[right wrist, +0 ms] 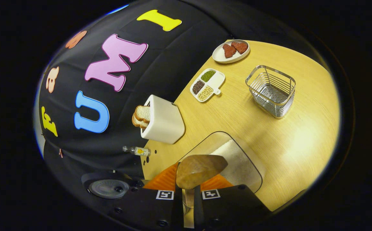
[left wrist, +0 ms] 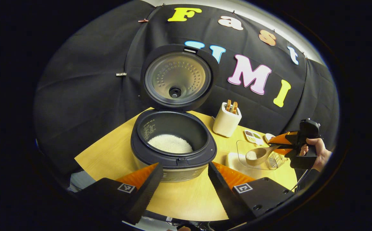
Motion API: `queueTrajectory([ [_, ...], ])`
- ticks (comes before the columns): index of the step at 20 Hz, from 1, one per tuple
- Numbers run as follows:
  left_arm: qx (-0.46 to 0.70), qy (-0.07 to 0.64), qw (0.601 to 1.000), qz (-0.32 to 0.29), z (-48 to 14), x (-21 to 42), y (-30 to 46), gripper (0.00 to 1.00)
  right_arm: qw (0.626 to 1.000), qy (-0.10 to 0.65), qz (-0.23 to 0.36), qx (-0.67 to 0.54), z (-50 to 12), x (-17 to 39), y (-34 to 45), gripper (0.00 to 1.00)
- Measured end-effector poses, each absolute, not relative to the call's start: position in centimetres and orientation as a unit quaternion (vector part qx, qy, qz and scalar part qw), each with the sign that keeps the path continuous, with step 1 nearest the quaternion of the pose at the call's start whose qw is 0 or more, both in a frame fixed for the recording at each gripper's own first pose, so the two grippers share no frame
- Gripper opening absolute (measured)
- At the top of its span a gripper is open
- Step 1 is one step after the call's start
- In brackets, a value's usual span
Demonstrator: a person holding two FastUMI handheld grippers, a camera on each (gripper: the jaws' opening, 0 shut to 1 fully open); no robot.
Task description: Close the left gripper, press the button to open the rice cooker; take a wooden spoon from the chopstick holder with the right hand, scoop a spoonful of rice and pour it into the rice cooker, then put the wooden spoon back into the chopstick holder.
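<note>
The table (left wrist: 189, 199) holds 1 rice cooker (left wrist: 173, 144), 1 white toaster (left wrist: 226, 120) with 2 bread slices (right wrist: 142, 116), 1 clear rice container (right wrist: 237, 157), 1 wire basket (right wrist: 272, 90), 1 tray (right wrist: 207, 84) with 3 compartments, and 1 plate (right wrist: 230, 51) with 2 reddish pieces. 1 small bottle (right wrist: 137, 150) lies near the toaster.

The cooker's lid (left wrist: 177, 78) stands raised, and white rice (left wrist: 170, 143) lies in the pot. The left gripper (left wrist: 186, 183) is released, its 2 fingers spread wide and apart from the cooker, which sits just beyond them.

The right gripper (right wrist: 188, 195) is clenched on the handle of 1 wooden spoon (right wrist: 200, 170), whose bowl sticks out ahead of the fingers, over the container's near edge.

The left gripper view shows the spoon (left wrist: 260, 155) from the side, with a little rice in its bowl, well right of the cooker, held by the right gripper (left wrist: 277, 147) and a hand (left wrist: 315, 154). The right gripper view shows the basket's inside, the tray's contents and the plate plainly.
</note>
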State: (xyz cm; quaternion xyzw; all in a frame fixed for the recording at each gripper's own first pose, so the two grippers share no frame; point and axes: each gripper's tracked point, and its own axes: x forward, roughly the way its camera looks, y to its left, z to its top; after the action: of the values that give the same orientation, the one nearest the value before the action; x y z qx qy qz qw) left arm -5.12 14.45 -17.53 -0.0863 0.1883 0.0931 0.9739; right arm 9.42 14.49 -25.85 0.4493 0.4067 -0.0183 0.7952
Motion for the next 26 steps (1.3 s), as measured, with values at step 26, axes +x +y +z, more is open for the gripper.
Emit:
queueTrajectory([
  [26,-0.133,0.143,0.965,0.173,-16.1,-9.1,25.6,0.95,0.844,0.362,0.238,0.315,-16.1,10.8,44.2,0.17],
])
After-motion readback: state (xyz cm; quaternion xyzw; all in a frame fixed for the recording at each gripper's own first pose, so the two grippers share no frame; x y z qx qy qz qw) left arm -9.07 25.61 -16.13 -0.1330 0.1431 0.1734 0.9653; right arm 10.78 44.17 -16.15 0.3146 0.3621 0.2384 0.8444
